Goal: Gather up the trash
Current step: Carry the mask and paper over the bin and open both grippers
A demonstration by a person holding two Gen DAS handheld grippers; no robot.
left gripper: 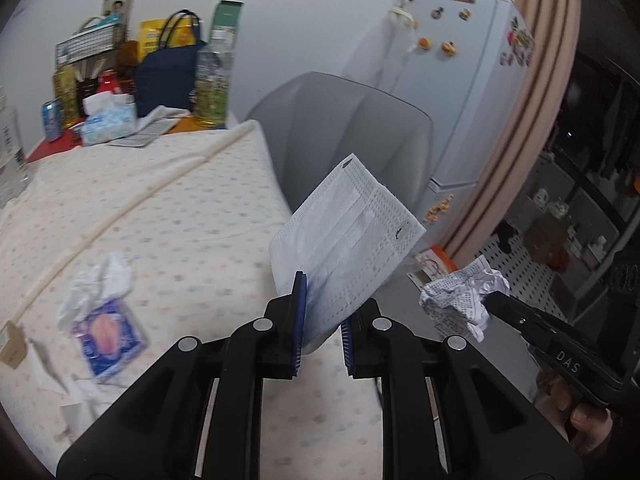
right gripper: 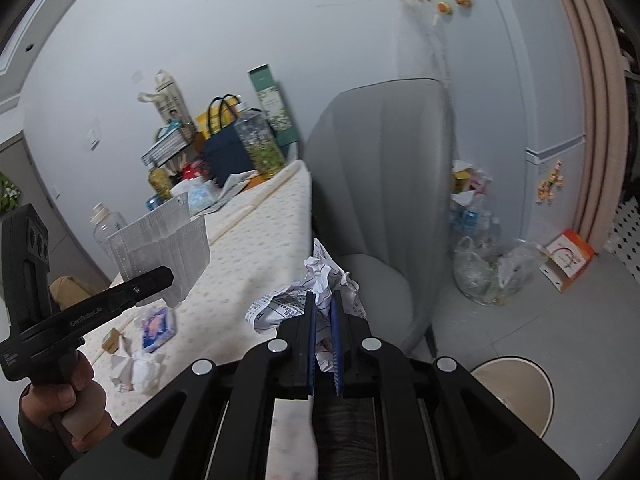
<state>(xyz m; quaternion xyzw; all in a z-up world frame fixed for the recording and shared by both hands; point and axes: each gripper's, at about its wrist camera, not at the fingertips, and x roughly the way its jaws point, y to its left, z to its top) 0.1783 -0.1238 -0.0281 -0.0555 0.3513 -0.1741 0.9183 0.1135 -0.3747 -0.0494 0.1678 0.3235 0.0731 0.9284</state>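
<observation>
A white face mask (left gripper: 344, 240) stands tilted up and to the right between the blue-padded jaws of the left gripper (left gripper: 322, 320), clamped by its lower edge above the table (left gripper: 192, 200), which is draped in a pale dotted cloth. To its right, the right gripper (right gripper: 323, 320) is closed on a crumpled printed receipt (right gripper: 304, 296), the paper bulging out above and to the left of the narrow jaws. In the left wrist view the receipt (left gripper: 464, 296) hangs at the tip of that gripper just beside the mask, past the table's edge and in front of a grey upholstered chair (left gripper: 340, 128).

More litter lies on the cloth near the table's front left corner: a blue and pink wrapper (left gripper: 108, 332), a crumpled white tissue (left gripper: 100, 284) touching it, and a small brown cardboard box (left gripper: 12, 344) at the edge of the frame. At the far end of the table stand a navy tote bag (left gripper: 168, 76), a clear plastic bottle (left gripper: 212, 84), a tissue pack (left gripper: 108, 118) and a wire basket (left gripper: 88, 42).

Beyond the chair, a white refrigerator (left gripper: 456, 80) carries magnets, with a pink curtain (left gripper: 532, 120) beside it. On the floor in the right wrist view sit a clear plastic bag of bottles (right gripper: 488, 264) and a round beige bin (right gripper: 516, 392), low at right under the gripper body.
</observation>
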